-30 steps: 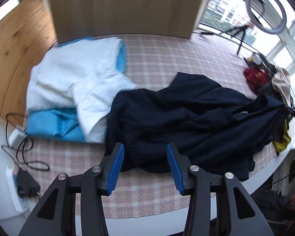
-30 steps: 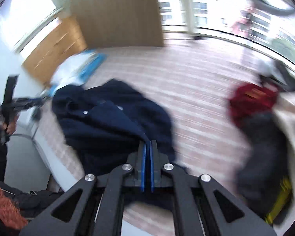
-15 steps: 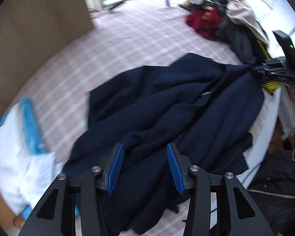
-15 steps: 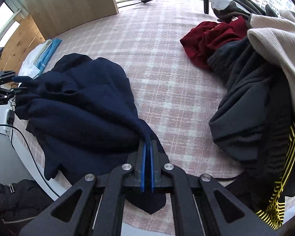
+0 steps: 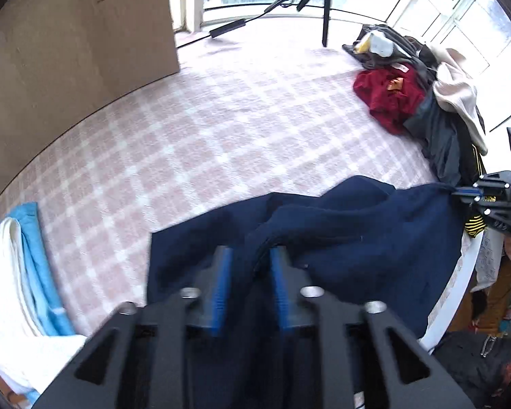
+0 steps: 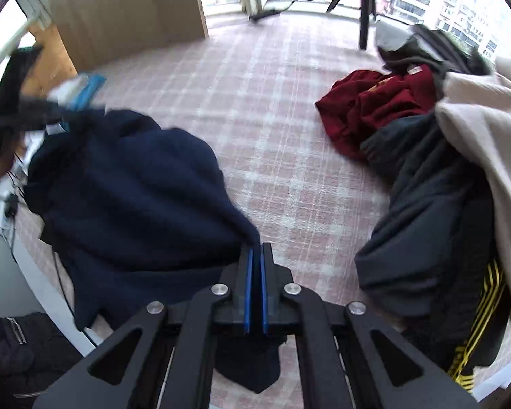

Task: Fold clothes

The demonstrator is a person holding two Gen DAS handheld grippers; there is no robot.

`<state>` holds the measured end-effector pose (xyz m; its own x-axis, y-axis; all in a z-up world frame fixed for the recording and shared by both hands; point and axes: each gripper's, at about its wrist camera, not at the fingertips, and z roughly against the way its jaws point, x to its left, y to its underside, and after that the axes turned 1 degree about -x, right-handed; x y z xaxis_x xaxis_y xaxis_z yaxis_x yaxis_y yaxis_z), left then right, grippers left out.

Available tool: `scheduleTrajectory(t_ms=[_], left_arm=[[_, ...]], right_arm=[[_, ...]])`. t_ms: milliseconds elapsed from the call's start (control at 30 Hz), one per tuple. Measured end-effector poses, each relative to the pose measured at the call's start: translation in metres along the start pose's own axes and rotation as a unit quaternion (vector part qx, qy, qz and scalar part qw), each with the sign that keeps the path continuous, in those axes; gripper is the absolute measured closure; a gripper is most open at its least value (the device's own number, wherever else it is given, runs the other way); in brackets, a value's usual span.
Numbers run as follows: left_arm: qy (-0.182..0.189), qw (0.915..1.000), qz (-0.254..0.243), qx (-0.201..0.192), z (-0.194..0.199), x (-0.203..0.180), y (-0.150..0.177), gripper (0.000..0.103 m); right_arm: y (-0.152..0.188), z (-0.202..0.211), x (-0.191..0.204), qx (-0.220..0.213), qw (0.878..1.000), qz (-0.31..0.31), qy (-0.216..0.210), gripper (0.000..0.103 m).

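Between our two tongs, the navy garment (image 6: 129, 197) lies rumpled on the checked bed (image 5: 221, 129). Right tongs (image 6: 254, 255) clamp its corner; left tongs (image 5: 249, 266), apart, straddle a fold at its opposite end.

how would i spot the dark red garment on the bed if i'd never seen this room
Find the pink checked bedspread, then the heap of clothes along its right side near the windows. The dark red garment lies crumpled at the heap's near-left edge, the only red piece, beside charcoal and cream ones.
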<state>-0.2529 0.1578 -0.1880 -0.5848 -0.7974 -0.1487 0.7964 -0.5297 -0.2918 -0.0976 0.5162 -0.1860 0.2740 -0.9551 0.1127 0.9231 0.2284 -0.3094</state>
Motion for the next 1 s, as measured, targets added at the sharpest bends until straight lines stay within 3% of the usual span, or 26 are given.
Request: scheduleTrajectory(t_ms=[133,200,267,367,500,600,667,733,767,800,833,900,1000], left_arm=[[-0.039,0.9988,-0.028,-0.014,0.030,0.013,0.016,0.059],[-0.047,0.9981,-0.040,-0.006,0.037,0.023,0.027,0.055],[-0.039,0.9983,-0.043,0.009,0.039,0.031,0.037,0.055],[-0.029,0.9975,-0.049,0.042,0.024,0.037,0.048,0.054],[-0.096,0.9871,-0.098,0.083,-0.009,0.031,0.055,0.051],[-0.079,0.9870,-0.100,0.097,-0.019,0.040,0.053,0.046],[-0.027,0.9911,-0.074,0.107,-0.024,0.047,0.051,0.042],[-0.008,0.9908,-0.064,0.119,-0.033,0.048,0.049,0.040],[-0.017,0.9900,-0.068,0.122,-0.037,0.045,0.050,0.042],[-0.026,0.9892,-0.072,0.125,-0.041,0.043,0.050,0.052],[-0.035,0.9892,-0.072,0.122,-0.041,0.041,0.051,0.077],[-0.035,0.9915,-0.059,0.110,-0.035,0.038,0.053,0.098],[-0.010,0.9965,-0.054,0.063,-0.007,0.033,0.060,0.099]], right_arm=[[-0.006,-0.006,-0.001,0.022,1.000,0.009,-0.006,0.093],[-0.007,-0.003,-0.005,0.013,1.000,0.004,-0.018,0.081],[-0.009,-0.003,-0.011,0.012,1.000,-0.004,-0.026,0.062],[-0.013,-0.007,-0.015,0.015,0.999,-0.007,-0.041,0.062],[-0.015,-0.018,-0.018,0.027,0.998,-0.011,-0.060,0.062],[-0.017,-0.026,-0.019,0.036,0.997,-0.013,-0.074,0.062],[-0.016,-0.031,-0.021,0.041,0.996,-0.014,-0.081,0.062],[-0.014,-0.037,-0.020,0.048,0.995,-0.012,-0.081,0.061],[-0.014,-0.040,-0.019,0.052,0.995,-0.011,-0.081,0.061],[-0.013,-0.043,-0.018,0.054,0.995,-0.009,-0.083,0.061],[-0.013,-0.046,-0.017,0.057,0.995,-0.007,-0.085,0.061],[-0.012,-0.050,-0.014,0.061,0.994,-0.002,-0.092,0.061],[-0.009,-0.055,-0.012,0.065,0.992,0.002,-0.105,0.061]])
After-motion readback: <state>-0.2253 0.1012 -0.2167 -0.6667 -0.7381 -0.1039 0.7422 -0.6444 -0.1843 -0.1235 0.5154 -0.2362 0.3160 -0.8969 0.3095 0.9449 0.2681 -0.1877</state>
